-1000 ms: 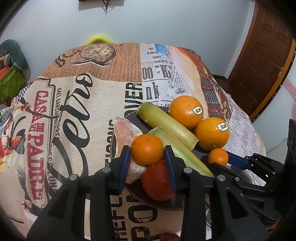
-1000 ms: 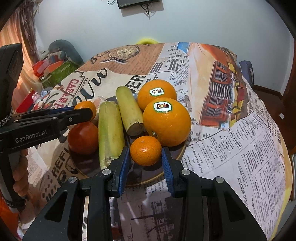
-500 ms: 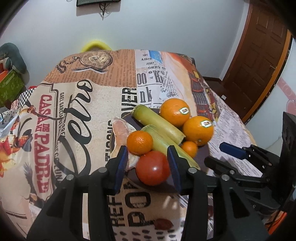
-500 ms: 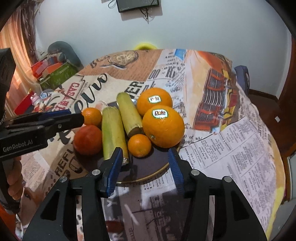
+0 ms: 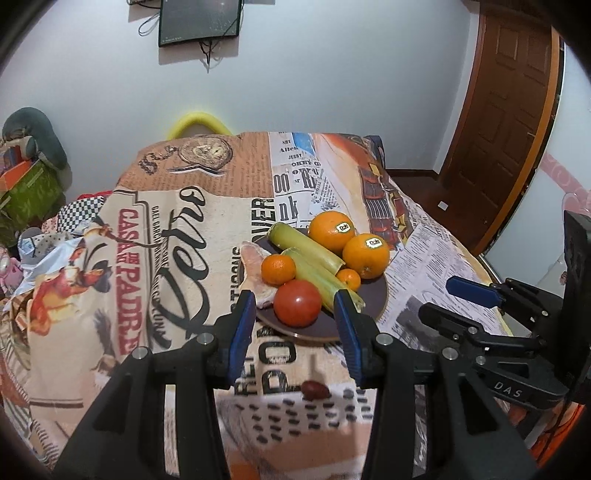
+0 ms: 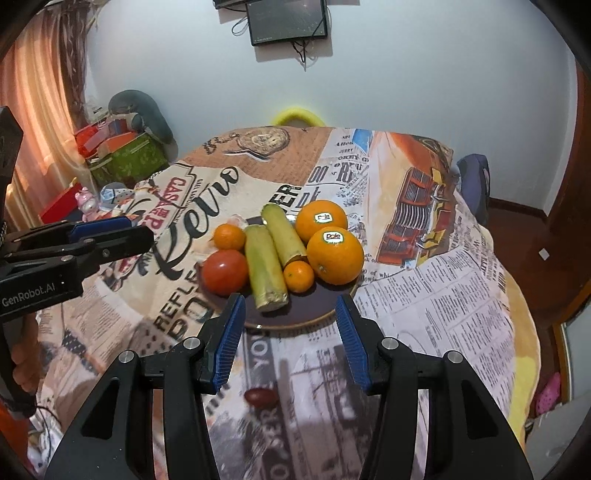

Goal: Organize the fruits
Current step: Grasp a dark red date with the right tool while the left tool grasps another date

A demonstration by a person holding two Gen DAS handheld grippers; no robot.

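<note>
A dark plate [image 5: 373, 295] [image 6: 310, 306] on the printed tablecloth holds two large stickered oranges [image 5: 331, 230] [image 6: 334, 255], two small mandarins [image 5: 278, 270] [image 6: 298, 276], a red tomato [image 5: 297, 302] [image 6: 224, 272], two green corn ears [image 5: 304, 245] [image 6: 264, 269] and a pale pink item [image 5: 253, 264]. My left gripper [image 5: 295, 332] is open and empty, held back from the plate's near edge. My right gripper [image 6: 290, 339] is open and empty, also short of the plate.
A small dark red fruit [image 5: 315, 390] [image 6: 260, 397] lies on the cloth near the table's front edge. A wooden door [image 5: 509, 122] is to the right. Boxes and clutter [image 6: 122, 155] sit left of the table. A monitor [image 6: 288, 20] hangs on the wall.
Both grippers have let go of the mandarins they flanked, opened wider and pulled back and up from the plate. Both mandarins rest on the plate.
</note>
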